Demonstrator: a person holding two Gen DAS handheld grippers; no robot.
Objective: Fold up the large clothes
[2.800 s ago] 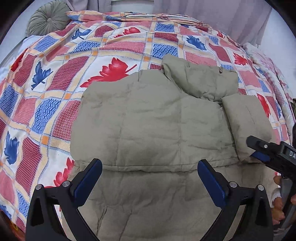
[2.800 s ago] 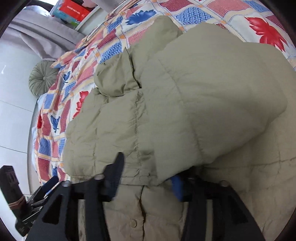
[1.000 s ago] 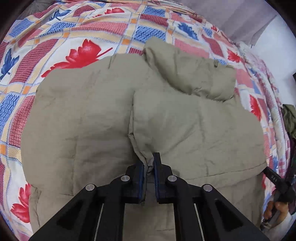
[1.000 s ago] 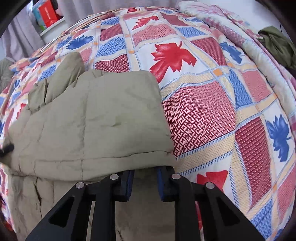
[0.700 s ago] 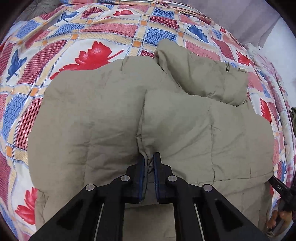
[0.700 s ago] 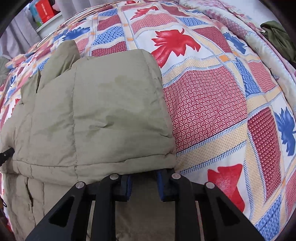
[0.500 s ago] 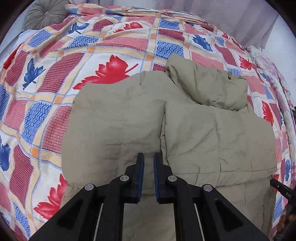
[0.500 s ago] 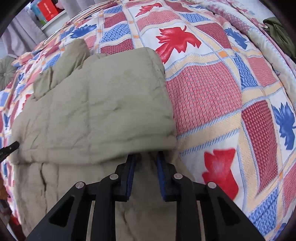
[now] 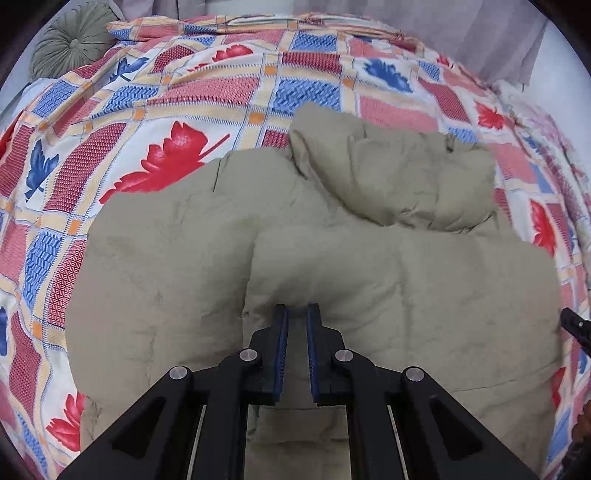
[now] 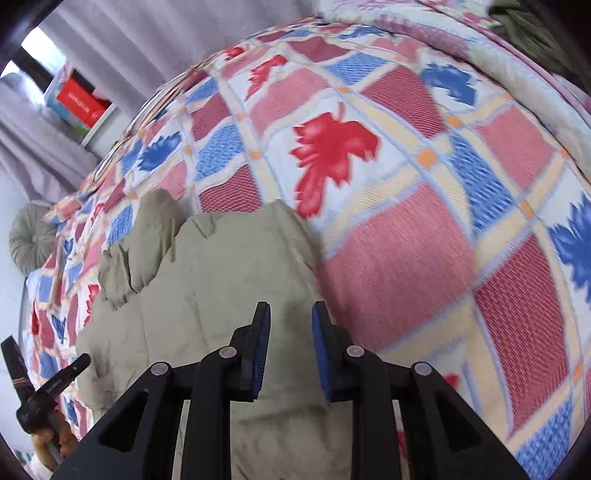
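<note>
A khaki padded jacket (image 9: 192, 280) lies on the patterned bed, hood (image 9: 399, 177) at the far side, its right half folded over the middle. My left gripper (image 9: 295, 314) hovers above the folded edge, jaws a narrow gap apart, holding nothing. In the right wrist view the jacket (image 10: 221, 273) lies at lower left. My right gripper (image 10: 290, 314) is open and empty above the jacket's right edge. The left gripper's tip also shows in the right wrist view (image 10: 70, 365).
The bed cover (image 9: 177, 110) has red, blue and cream squares with leaf prints. A round grey-green cushion (image 9: 70, 40) sits at the far left corner. Curtains and a shelf with a red box (image 10: 81, 99) stand behind the bed. Dark green cloth (image 10: 528, 26) lies at the right.
Both grippers have let go of the jacket and lifted back. The right gripper's jaws have opened wider and its view has swung up toward the bed's far side.
</note>
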